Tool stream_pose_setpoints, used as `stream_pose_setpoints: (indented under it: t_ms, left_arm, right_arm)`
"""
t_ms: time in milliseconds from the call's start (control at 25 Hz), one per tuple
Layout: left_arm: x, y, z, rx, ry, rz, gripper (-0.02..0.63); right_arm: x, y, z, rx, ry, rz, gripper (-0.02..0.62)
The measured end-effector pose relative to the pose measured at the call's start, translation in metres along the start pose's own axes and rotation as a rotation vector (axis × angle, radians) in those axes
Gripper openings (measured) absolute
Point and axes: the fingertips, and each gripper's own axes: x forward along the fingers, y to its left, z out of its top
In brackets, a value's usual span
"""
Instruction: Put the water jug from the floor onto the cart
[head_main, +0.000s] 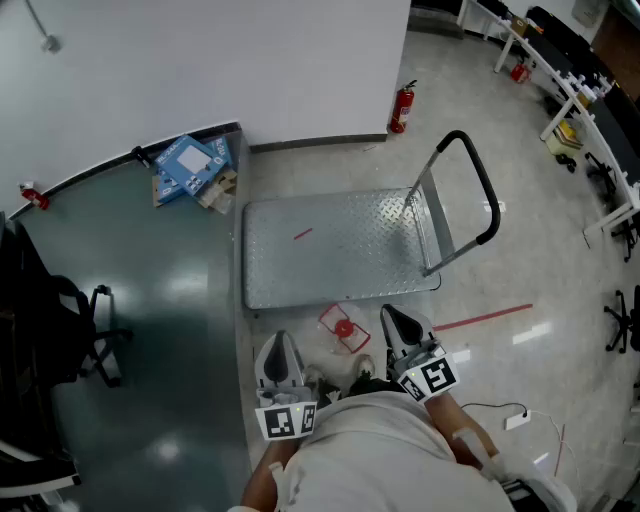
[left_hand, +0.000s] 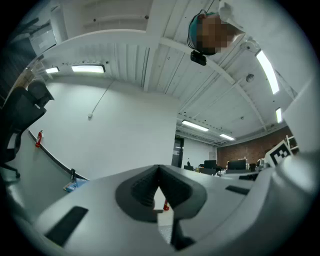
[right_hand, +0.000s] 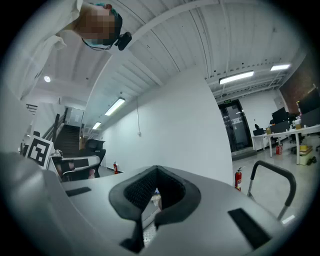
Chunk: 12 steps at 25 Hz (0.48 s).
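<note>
1. Head view: water jug (head_main: 343, 328) clear and red-capped, standing on the floor just beside the near edge of the cart (head_main: 335, 248), between left tool (head_main: 281, 342) and right tool (head_main: 395, 318), touched by neither. Probably heavy if full, stiff, smooth-walled and apt to slip; best taken at the neck under the cap.
2. Left gripper view: jaws closed together, nothing between them.
3. Right gripper view: jaws likewise closed and empty.
</note>
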Motion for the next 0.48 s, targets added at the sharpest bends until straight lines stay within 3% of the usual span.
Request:
stream_pose_setpoints:
  t_ms: [480]
  left_arm:
    - [-0.0037,-0.0004,-0.0013,-0.013,0.008,0.003,0.003]
  right_arm:
    - [0.0003,-0.0013,-0.0059,-0.018,0.025,-0.019,0.012]
